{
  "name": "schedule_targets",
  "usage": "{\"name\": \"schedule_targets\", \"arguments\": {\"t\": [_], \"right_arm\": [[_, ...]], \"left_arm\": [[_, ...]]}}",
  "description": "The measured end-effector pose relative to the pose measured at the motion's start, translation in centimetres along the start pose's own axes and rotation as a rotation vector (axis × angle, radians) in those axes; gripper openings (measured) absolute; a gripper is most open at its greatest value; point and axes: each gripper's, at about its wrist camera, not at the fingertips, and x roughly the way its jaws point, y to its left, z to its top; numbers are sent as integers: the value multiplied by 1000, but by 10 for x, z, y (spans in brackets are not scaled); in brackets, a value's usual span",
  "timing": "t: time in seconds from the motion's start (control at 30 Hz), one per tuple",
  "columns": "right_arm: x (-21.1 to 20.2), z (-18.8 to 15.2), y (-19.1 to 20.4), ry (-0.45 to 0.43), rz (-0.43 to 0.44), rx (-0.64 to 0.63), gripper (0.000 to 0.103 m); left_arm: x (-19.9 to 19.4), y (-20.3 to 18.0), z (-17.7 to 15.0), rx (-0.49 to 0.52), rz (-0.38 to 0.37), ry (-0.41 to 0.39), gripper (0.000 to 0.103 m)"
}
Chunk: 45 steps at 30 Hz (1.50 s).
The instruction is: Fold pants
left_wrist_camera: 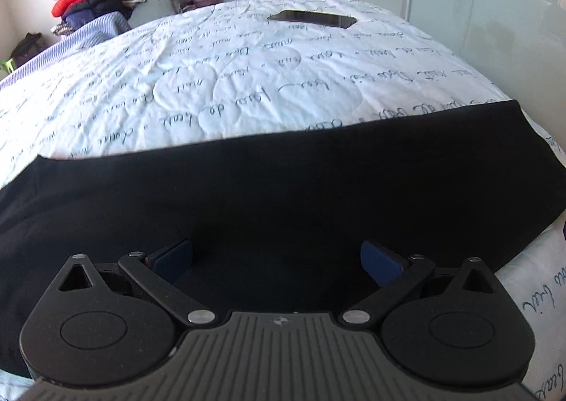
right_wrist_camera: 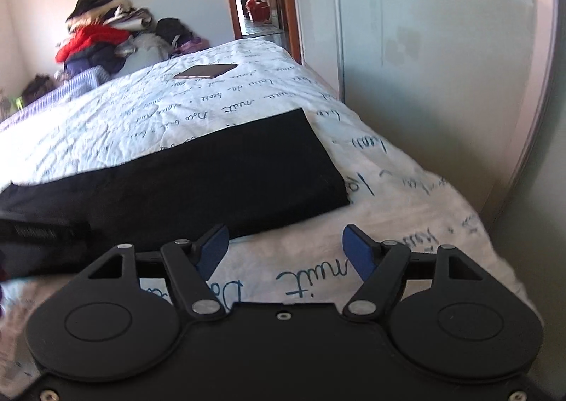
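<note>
Black fabric pants [right_wrist_camera: 184,185]: flat on white script-printed bed quilt [left_wrist_camera: 247,82], long axis crosswise. Left gripper [left_wrist_camera: 276,259]: fingers apart, empty, directly above the cloth, nearer. Right gripper [right_wrist_camera: 283,252]: fingers apart, empty, over quilt just beside the pants' squared right end.

The left hand-held gripper [left_wrist_camera: 276,261] tilts downward, its two blue-padded fingers [left_wrist_camera: 380,267] spread wide apart with nothing clamped between them. The right hand-held gripper [right_wrist_camera: 284,250] also angles downward, its blue-padded fingers [right_wrist_camera: 358,252] held well apart and gripping nothing.
</note>
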Motion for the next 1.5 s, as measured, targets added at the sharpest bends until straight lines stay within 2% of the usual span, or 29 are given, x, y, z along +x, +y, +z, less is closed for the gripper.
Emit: {"name": "schedule_targets", "arguments": {"t": [0.4,0.53,0.73,0.83,0.9,1.13,1.33,1.5], "right_arm": [[31,5,-28,-28,116,265,76],[37,7,-29,-51,141,290,82],[46,12,-33,-75,169,339,82],[50,13,-40,-87,185,413,73],[53,14,-46,-87,184,456,54],[61,11,-70,-67,223,624,19],[62,12,-63,-74,205,595,18],[67,16,-65,-55,231,610,19]], "left_arm": [[-1,2,3,-18,7,6,103],[-2,-1,4,-7,16,8,103],[-1,0,3,-13,14,14,103],[0,0,4,-12,14,15,103],[0,-1,4,-7,16,14,103],[0,-2,3,-9,19,6,103],[0,-4,1,9,26,-10,103],[-2,-6,0,23,33,-32,103]]}}
